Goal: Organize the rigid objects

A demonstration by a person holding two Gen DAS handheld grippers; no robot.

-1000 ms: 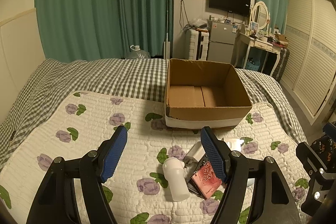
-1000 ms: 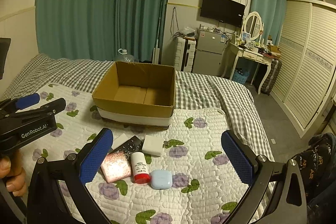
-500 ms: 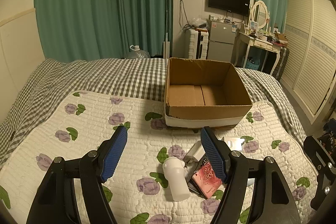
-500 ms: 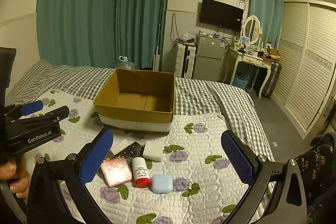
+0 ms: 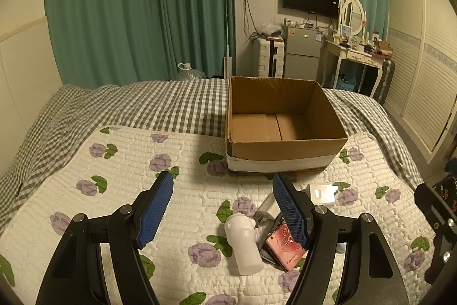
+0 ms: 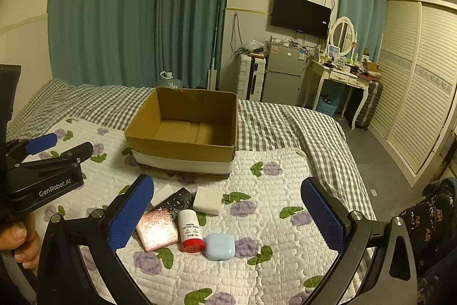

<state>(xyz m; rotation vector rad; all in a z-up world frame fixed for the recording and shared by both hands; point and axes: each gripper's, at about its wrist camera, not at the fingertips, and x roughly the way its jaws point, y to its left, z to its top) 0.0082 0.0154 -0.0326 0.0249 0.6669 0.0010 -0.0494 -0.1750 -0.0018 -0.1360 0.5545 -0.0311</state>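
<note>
- The right gripper (image 6: 228, 213) hangs level above the quilt (image 6: 271, 207), jaws spread wide and holding nothing, aimed at the items from their near side.
- The left gripper (image 5: 222, 205) sits lower over the same pile, jaws wide with nothing between them; from the right camera it shows at the far left edge, a hand (image 6: 17, 242) wrapped round its handle.
- Nearest in the cluster lie a pale blue case (image 6: 220, 246), a white bottle (image 6: 190, 230) with a red cap lying on its side, and a pink box (image 6: 157, 229), all touching or just beside each other.
- Just behind them lie a black remote (image 6: 175, 199) and a white adapter (image 6: 208, 200).
- Beyond the cluster, near it, stands the open cardboard box (image 6: 182, 139), upright on the quilt.
- Behind the bed hang green curtains (image 6: 137, 7).
</note>
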